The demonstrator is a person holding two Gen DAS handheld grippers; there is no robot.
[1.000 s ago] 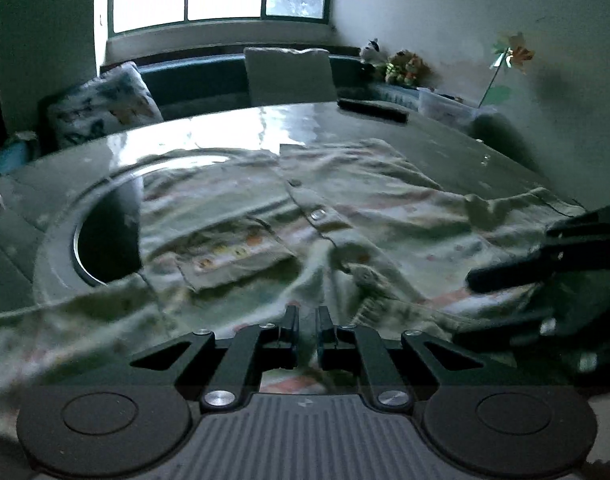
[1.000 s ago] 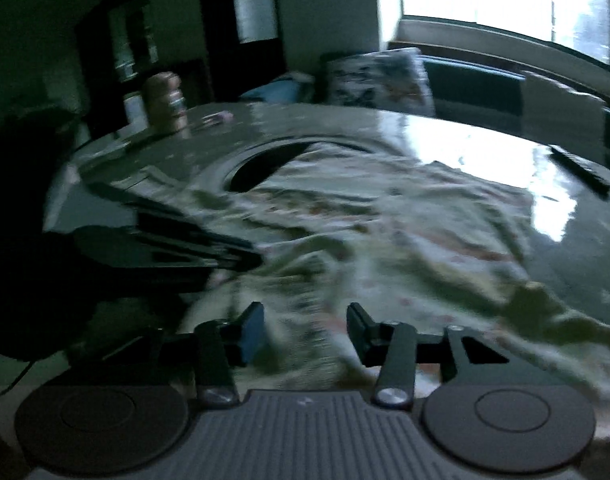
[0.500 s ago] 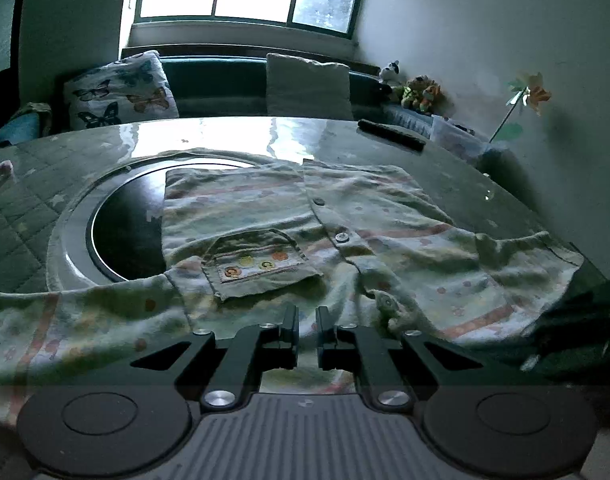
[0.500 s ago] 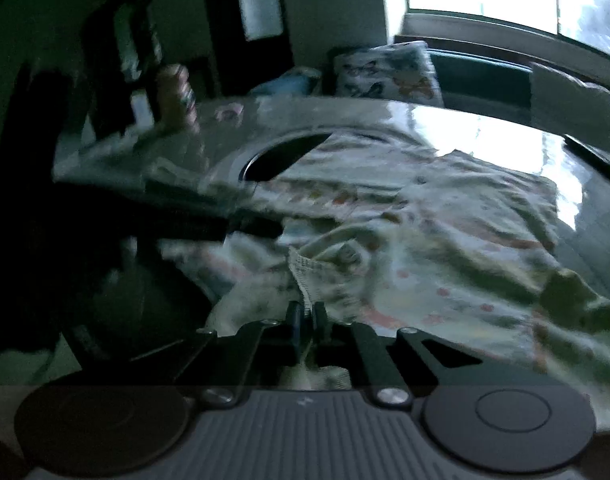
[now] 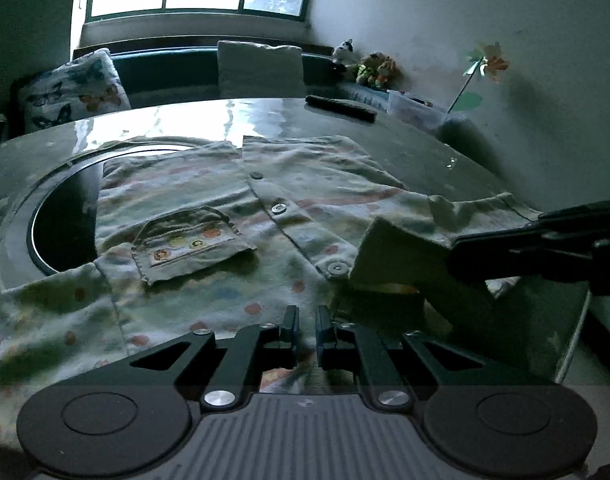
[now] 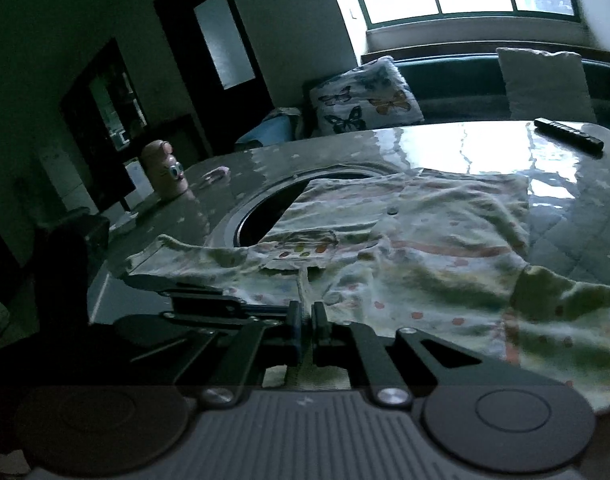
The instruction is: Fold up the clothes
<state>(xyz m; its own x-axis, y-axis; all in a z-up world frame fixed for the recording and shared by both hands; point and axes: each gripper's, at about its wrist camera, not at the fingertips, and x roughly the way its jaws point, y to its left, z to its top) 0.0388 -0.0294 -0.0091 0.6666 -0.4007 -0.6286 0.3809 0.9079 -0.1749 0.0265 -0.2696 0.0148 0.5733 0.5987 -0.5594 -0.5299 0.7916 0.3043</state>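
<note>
A pale, dotted, short-sleeved shirt (image 5: 265, 200) lies front up on the round table, buttons and chest pocket (image 5: 193, 244) showing. My left gripper (image 5: 307, 328) is shut on the shirt's near edge, with cloth running under its fingers. My right gripper (image 6: 307, 316) is shut on the shirt (image 6: 445, 240), a strip of hem standing up between its fingers. In the left wrist view the right gripper (image 5: 453, 246) comes in from the right and holds a raised flap of the shirt's right side. The left gripper (image 6: 127, 278) shows dark at the left of the right wrist view.
A dark round inset (image 5: 65, 224) in the table lies partly under the shirt's left side. A black remote (image 5: 341, 106) rests at the far edge, a pink bottle (image 6: 167, 172) at the far left. The table edge (image 5: 577, 320) drops off at the right. Cushions line the bench behind.
The right gripper went from open to shut on the shirt's edge, then lifted that side so a flap now stands up. The left gripper stayed shut.
</note>
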